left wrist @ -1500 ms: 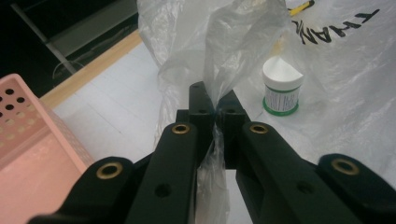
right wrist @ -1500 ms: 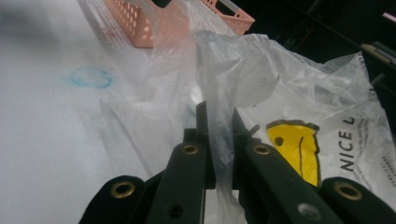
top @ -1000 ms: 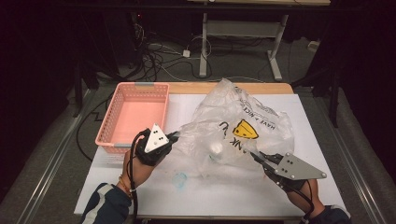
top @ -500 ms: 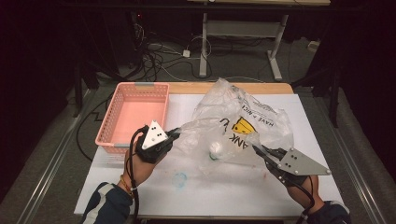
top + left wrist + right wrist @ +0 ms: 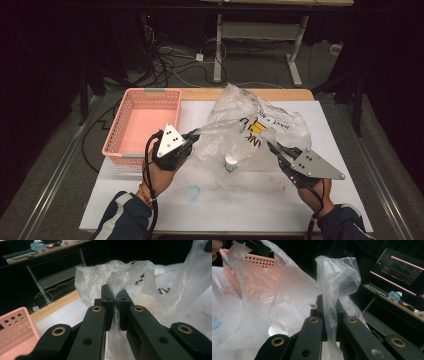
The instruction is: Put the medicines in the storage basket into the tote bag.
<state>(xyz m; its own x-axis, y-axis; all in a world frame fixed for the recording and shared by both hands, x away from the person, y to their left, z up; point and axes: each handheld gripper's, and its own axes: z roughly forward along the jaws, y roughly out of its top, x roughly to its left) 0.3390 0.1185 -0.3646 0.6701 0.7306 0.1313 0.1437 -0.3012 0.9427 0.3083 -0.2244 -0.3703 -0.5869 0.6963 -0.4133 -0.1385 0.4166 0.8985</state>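
We hold a plastic bag (image 5: 250, 132) stretched between both grippers.

From the left: pink basket (image 5: 145, 122) at the table (image 5: 345, 150) edge, left gripper (image 5: 194, 134) clamped on one handle, a white-capped bottle (image 5: 231, 162) inside, right gripper (image 5: 270, 146) clamped on the other; bare table in front of the bag.

The bag (image 5: 250, 130) is thin clear plastic, glossy and wrinkled. The basket (image 5: 142, 125) at ten o'clock is pink plastic with small holes, matt. The table (image 5: 320, 200) has a white matt cover; its far edge (image 5: 200, 94) at twelve o'clock looks like wood.
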